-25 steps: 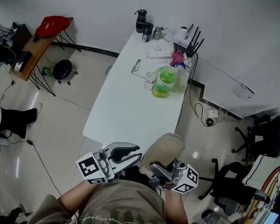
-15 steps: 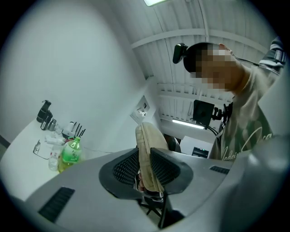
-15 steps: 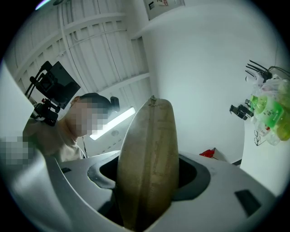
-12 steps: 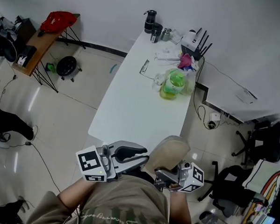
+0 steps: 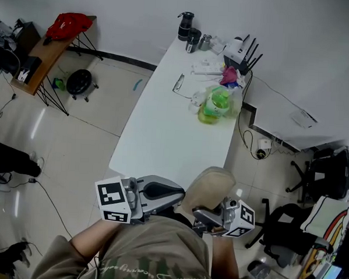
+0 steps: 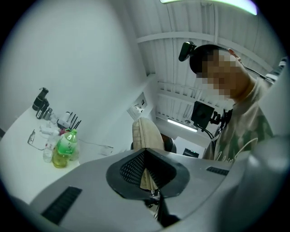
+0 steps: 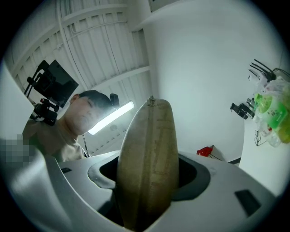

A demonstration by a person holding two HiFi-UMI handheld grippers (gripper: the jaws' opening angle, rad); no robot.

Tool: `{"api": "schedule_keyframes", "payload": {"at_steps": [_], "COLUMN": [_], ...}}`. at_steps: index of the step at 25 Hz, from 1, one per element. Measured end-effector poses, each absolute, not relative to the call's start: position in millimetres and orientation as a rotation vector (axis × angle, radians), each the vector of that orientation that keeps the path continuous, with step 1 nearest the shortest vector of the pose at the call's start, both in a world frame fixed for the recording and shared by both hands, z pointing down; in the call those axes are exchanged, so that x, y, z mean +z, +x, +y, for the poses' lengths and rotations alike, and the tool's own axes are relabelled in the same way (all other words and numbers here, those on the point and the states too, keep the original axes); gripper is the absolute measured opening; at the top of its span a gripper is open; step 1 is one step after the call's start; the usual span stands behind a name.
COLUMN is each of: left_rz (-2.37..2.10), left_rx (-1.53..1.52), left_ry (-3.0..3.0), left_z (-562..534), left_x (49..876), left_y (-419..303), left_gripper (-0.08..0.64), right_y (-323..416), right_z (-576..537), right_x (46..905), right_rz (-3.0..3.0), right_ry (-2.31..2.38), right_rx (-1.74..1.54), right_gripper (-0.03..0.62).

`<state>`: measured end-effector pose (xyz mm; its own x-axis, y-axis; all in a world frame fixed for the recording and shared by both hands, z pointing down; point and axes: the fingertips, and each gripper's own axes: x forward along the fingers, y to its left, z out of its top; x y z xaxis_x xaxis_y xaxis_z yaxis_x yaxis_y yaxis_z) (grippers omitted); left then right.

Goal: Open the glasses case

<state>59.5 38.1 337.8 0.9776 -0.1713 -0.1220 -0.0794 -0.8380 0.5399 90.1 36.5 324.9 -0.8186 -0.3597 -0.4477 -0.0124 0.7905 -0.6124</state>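
Tan fabric covers the glasses case (image 7: pixel 147 167), which stands on end in the right gripper (image 5: pixel 201 210). Both jaws are spread wide and press against the case's broad sides, so it is firmly grasped. Its rounded end rises well above the pads, and the seam along its narrow edge faces that gripper's camera. The case looks closed.

The left gripper (image 5: pixel 180 196) comes in from the left, its tips just beside the lower part of the case, close to the right gripper's jaws. Its jaws have just been closing and now stand clenched, the black pads (image 6: pixel 131 170) meeting in a narrow V. A thin tan strip of the case shows in the slit between them, with a small metal piece at the bottom of the slit. Whether the pads pinch either one cannot be told.

Both grippers are held close in front of the person's olive shirt (image 5: pixel 151 257). Beyond their tips lies the near end of a long white table (image 5: pixel 163 135). Far along it, well apart from both grippers, stand a green bottle (image 5: pixel 214 103) and a pair of spectacles (image 5: pixel 178 82).
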Motion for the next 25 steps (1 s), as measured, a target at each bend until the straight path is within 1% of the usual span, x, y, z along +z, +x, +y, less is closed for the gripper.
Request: {"api": "schedule_keyframes", "payload": {"at_steps": [4,10,11,12,13,16,21,25], "left_rz": [-0.137,-0.134,-0.106,-0.086,-0.077,-0.087,-0.019,-0.053], "left_rx": [-0.305,-0.266,-0.276,-0.287,-0.296,-0.316,-0.349,-0.348], "left_ry": [2.549,2.656,2.644,2.63,2.62,2.603,2.516,2.5], "left_z": [43,51,54,58,60,62,73,75], "left_x": [332,326,324,323,322,322,322,327], "left_y": [56,49,50,50,51,51,49,46], "left_gripper": [0.006,0.01,0.023,0.086,0.113,0.152,0.152,0.147], "right_y": [90,81,80,79,77,77,75,71], "right_z": [45,52,54,56,59,65,78,78], "right_x": [321,323,323,322,321,319,318,322], "right_rz": [2.328,2.363,2.376,2.387,2.393,2.386,2.36,2.37], "right_ry": [-0.179,-0.177,-0.176,-0.167,-0.152,-0.108,-0.02,-0.035], "right_rx": [-0.863,-0.846,-0.84,-0.835,-0.834,-0.845,-0.879,-0.906], "right_gripper": [0.313,0.313,0.313,0.312,0.313,0.313,0.312,0.313]}}
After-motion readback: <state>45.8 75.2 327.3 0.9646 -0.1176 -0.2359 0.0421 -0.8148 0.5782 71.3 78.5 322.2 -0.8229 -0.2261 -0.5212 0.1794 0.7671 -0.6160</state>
